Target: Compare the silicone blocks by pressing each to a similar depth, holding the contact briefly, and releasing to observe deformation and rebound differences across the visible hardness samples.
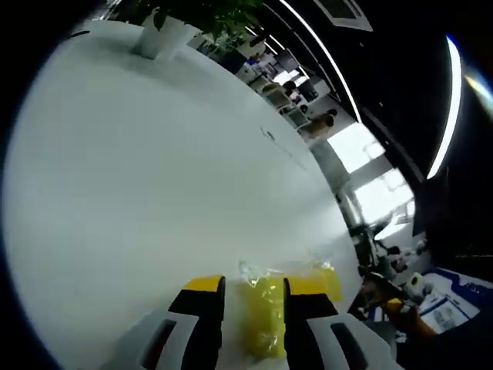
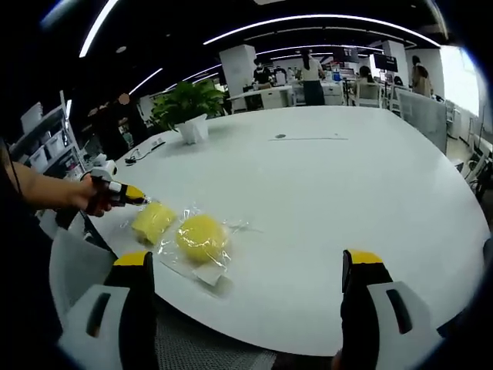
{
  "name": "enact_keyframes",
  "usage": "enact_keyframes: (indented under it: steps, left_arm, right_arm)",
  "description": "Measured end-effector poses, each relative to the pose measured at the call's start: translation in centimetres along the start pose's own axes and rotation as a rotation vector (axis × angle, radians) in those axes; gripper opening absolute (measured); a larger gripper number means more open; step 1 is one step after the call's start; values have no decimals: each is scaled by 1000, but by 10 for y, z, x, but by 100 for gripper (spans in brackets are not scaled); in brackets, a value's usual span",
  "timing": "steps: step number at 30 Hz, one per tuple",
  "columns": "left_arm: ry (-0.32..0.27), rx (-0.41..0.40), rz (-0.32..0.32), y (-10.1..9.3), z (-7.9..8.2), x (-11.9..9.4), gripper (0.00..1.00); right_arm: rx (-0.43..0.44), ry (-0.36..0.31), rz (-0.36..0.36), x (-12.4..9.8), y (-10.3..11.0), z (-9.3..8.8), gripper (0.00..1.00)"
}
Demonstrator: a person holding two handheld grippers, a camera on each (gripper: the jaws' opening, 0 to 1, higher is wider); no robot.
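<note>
Blocks of yellow silicone in clear bags lie on the white counter (image 2: pixel 323 193). In the left gripper view one block (image 1: pixel 263 322) sits between the yellow-tipped fingers (image 1: pixel 205 291) of the left gripper (image 1: pixel 254 294), which close in on both its sides, clenched about it; a second bagged piece (image 1: pixel 322 279) lies just beyond the right finger. In the right gripper view the left gripper (image 2: pixel 127 194), held level in a hand (image 2: pixel 86 196), meets the flatter block (image 2: pixel 152 220), with the rounder block (image 2: pixel 202 236) just beside it. Both blocks lie ahead of the right gripper (image 2: pixel 250 266), nearer its left finger; its fingers (image 2: pixel 362 266) stand wide apart, released, holding nothing. A potted plant (image 2: pixel 189 108) stands far beyond the fingers.
</note>
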State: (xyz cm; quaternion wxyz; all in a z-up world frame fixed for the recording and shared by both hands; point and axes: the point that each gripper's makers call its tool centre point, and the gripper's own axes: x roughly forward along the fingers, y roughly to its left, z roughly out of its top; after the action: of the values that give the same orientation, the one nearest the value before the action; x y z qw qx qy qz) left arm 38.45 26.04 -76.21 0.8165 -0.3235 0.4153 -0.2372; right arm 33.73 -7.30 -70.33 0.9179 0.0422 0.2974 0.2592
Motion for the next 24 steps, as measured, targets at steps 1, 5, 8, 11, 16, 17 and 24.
enact_keyframes:
  steps: [1,5,8,11,16,17,24]
  left_arm:
    - [7,3,11,2,-2,1,25]
    - [19,-44,14,4,-5,3,10]
    - [10,-50,13,2,-5,7,15]
    - [34,-15,7,-1,-10,9,11]
    - [45,-22,20,1,-13,10,0]
    - [36,-39,28,3,-12,10,0]
    - [19,-65,42,4,-10,10,0]
  right_arm:
    - [1,-1,0,0,0,0,96]
    - [-3,-3,3,0,2,2,96]
    - [3,-8,4,0,2,2,96]
    - [2,-1,7,1,3,1,96]
    - [-8,10,15,3,2,1,96]
    - [-11,10,15,3,2,2,96]
    - [-27,13,24,6,1,6,96]
